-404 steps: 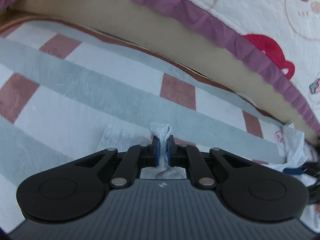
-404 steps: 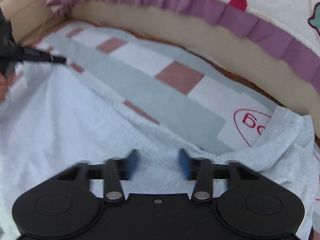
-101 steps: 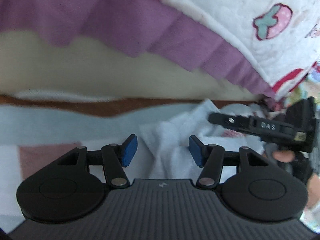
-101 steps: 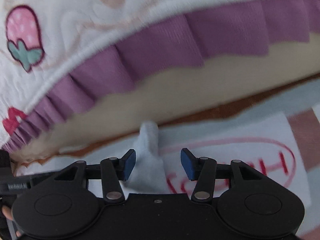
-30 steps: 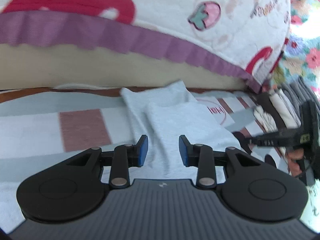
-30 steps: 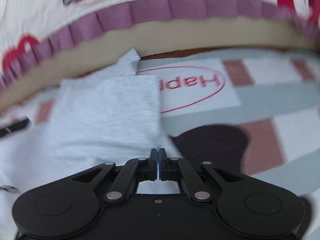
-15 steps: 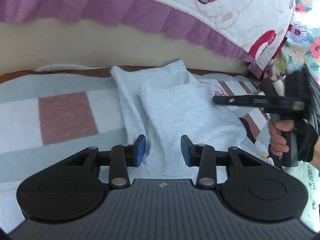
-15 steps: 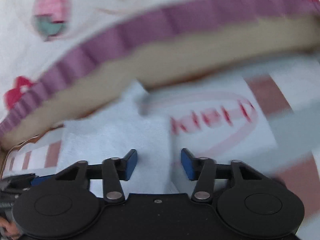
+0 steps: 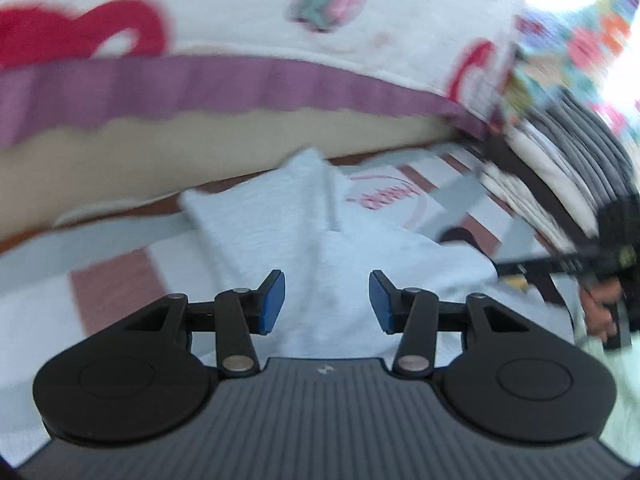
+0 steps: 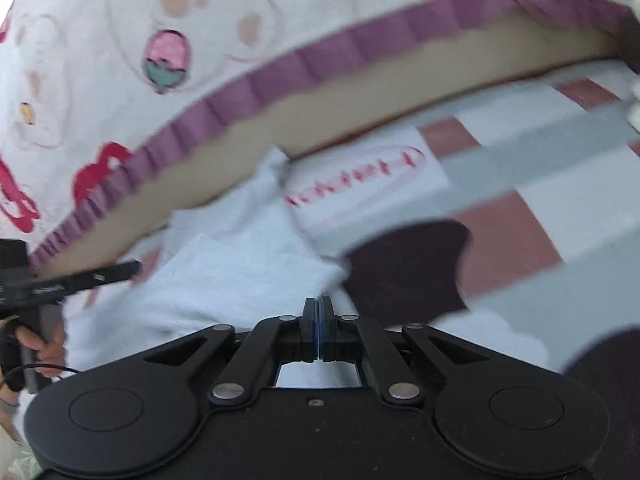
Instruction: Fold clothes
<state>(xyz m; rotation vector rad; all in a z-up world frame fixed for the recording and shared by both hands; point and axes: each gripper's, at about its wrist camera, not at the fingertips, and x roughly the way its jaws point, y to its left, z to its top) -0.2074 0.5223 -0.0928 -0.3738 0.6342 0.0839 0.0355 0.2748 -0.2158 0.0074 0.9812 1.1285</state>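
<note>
- The garment, a pale blue-grey knit piece, is lying partly folded on the checked mat, its far corner reaching the foot of the quilt with the purple frill.
- One flap is already lying doubled over the rest, so the cloth is sitting in layers nearest the grippers.
- The left gripper is hovering over the garment's near part with its jaws opening; cloth is showing below the gap, but the blue pads are not pressing on it.
- The right gripper is sitting at the garment's right near edge with its jaws pressed together; the pictures are too blurred to tell whether a thin bit of cloth is caught between them.
- Judging by the soft creases, the garment is light, limp and not at all fragile; it is likely drooping and sliding open wherever it is not supported.
- It seems best taken at a corner or along a folded edge, pinching all the layers together, since a grip on the top layer alone would probably peel the fold apart.
- The stack of folded clothes is standing to the right of the garment, well apart from it.
</note>
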